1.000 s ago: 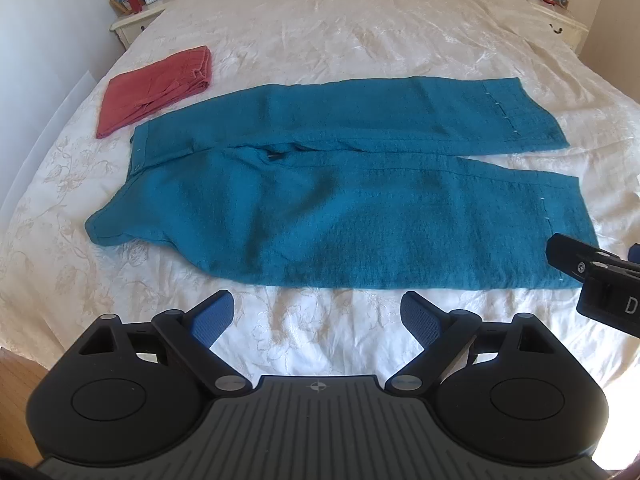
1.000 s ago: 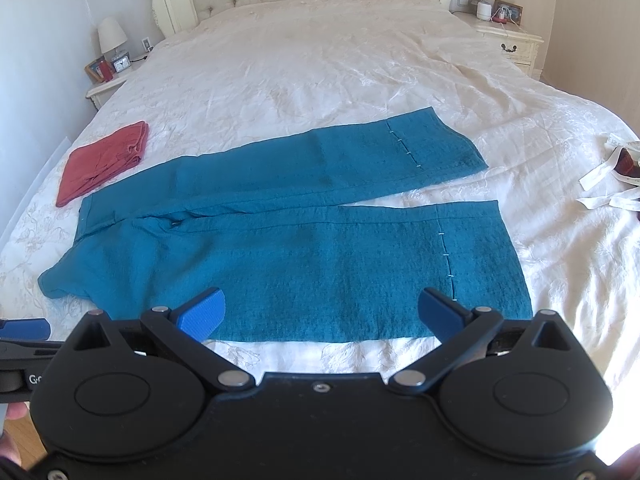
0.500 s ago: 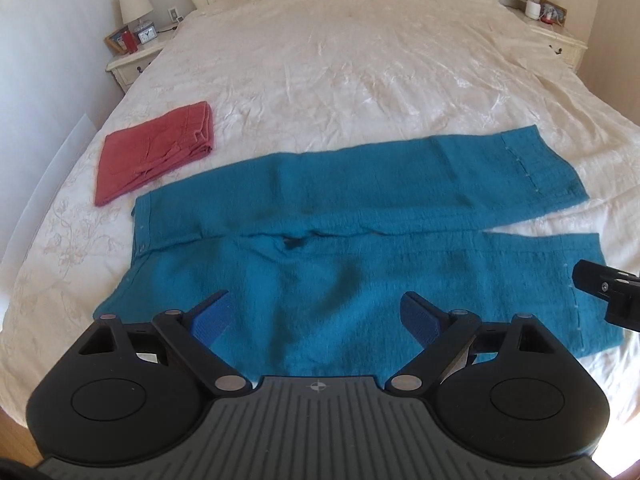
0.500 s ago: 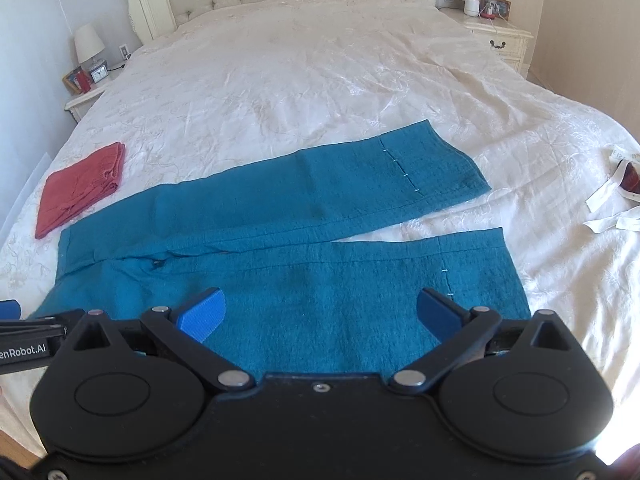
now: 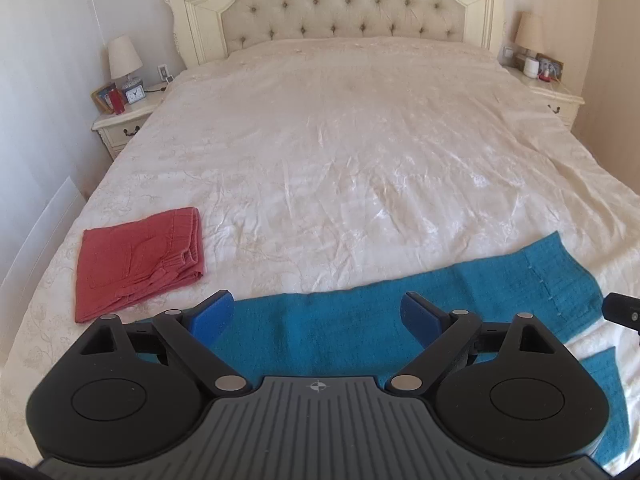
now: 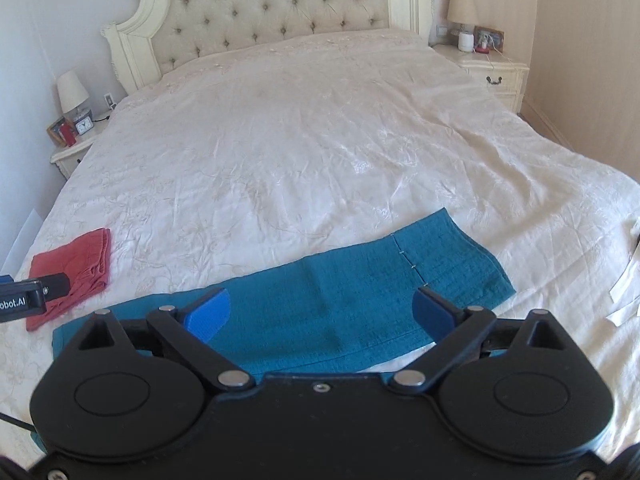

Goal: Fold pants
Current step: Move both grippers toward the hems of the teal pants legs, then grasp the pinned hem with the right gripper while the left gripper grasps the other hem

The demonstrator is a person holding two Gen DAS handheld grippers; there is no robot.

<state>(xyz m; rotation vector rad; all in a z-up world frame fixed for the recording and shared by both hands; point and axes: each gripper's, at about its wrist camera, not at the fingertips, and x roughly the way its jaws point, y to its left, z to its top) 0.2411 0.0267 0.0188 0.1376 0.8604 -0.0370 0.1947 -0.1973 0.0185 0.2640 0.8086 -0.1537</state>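
Observation:
Teal pants (image 5: 500,280) (image 6: 360,284) lie spread flat across the near part of a cream bedspread (image 5: 340,152) (image 6: 300,140), legs pointing right. Only the far leg and a strip of the near leg show; the gripper bodies hide the rest. My left gripper (image 5: 316,314) hangs above the pants, open, with nothing between its blue pads. Over the far leg my right gripper (image 6: 322,314) is open too, holding nothing. Each gripper's tip shows at the edge of the other's view.
A folded red garment (image 5: 140,256) (image 6: 72,272) lies at the bed's left side. Nightstands with lamps flank the tufted headboard (image 5: 340,12): left nightstand (image 5: 124,120), right nightstand (image 6: 488,68). White cloth strips (image 6: 628,288) rest at the right bed edge.
Both grippers have tilted up: the views now reach the headboard and most of the pants have slid under the gripper bodies. Both stayed open.

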